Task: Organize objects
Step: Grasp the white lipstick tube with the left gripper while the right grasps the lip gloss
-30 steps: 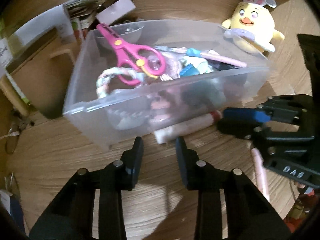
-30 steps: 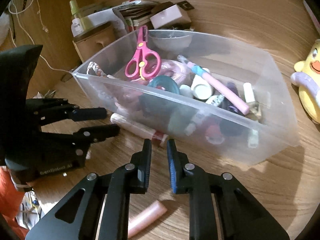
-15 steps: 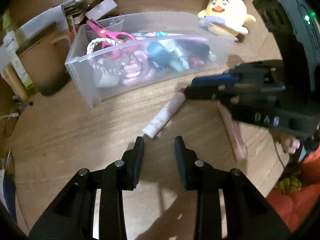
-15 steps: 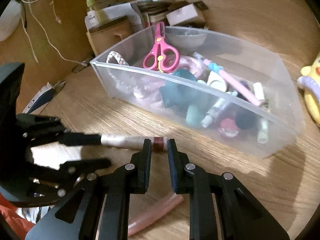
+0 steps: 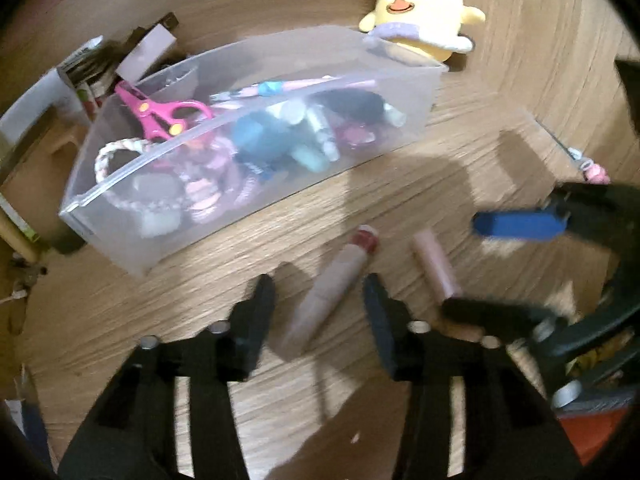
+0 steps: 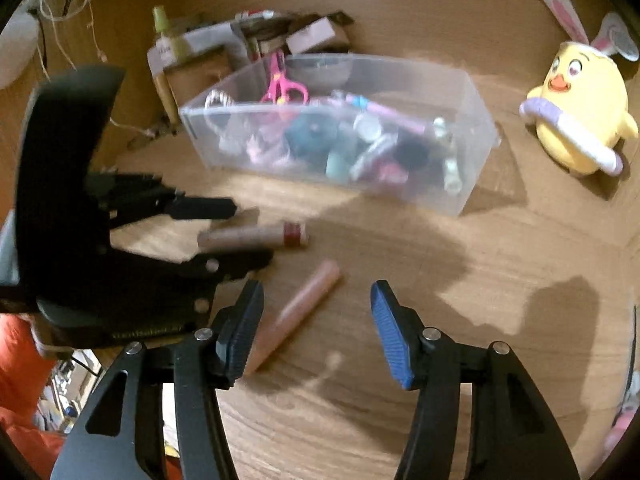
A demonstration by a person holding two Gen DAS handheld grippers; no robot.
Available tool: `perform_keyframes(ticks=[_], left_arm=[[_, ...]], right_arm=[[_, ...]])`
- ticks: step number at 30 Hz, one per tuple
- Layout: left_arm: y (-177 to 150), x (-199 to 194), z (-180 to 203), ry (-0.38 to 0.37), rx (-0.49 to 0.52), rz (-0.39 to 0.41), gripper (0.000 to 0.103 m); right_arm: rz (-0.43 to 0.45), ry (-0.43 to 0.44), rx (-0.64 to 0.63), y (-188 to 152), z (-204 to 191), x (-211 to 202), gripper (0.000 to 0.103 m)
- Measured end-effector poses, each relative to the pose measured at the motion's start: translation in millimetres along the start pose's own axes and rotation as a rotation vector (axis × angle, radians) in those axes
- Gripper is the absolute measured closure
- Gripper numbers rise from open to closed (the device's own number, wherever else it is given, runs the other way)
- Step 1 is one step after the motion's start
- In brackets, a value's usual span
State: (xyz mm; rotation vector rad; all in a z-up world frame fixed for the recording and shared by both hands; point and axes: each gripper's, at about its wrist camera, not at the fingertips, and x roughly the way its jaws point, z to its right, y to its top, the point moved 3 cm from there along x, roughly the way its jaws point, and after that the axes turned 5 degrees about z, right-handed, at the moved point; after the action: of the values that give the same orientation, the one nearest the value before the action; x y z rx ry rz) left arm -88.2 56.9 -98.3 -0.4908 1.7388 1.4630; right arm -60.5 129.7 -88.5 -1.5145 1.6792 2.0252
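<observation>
A beige tube with a dark red cap (image 5: 328,288) lies on the wooden table between the fingers of my left gripper (image 5: 318,312). The jaws stand apart with a gap on each side, so they are open. In the right wrist view the same tube (image 6: 256,236) lies inside the left gripper (image 6: 224,236). My right gripper (image 6: 318,320) is opening. A pink tube (image 6: 296,312) lies just inside its left finger, untouched. That pink tube (image 5: 434,268) also shows beside the right gripper (image 5: 504,270). The clear bin (image 5: 120,240) holds pink scissors (image 5: 160,114) and several small items.
A yellow chick plush (image 6: 580,112) sits to the right of the bin (image 6: 468,196). Boxes and a green-capped bottle (image 6: 164,36) crowd the back left corner. Orange cloth (image 6: 20,360) shows at the lower left edge. Bare wood lies in front of the bin.
Both grippers have drawn back from the bin. The red-capped tube has moved from the bin's wall to between the left fingers. The right jaws, shut before, have parted.
</observation>
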Motion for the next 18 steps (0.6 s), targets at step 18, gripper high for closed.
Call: perform_keyframes(ticks=[18], left_arm=[[-1,-30,3,0.062,-0.082,0.097,0.089]], right_arm=[[0.079,-0.028,-0.022,7,8,-8,0.089]])
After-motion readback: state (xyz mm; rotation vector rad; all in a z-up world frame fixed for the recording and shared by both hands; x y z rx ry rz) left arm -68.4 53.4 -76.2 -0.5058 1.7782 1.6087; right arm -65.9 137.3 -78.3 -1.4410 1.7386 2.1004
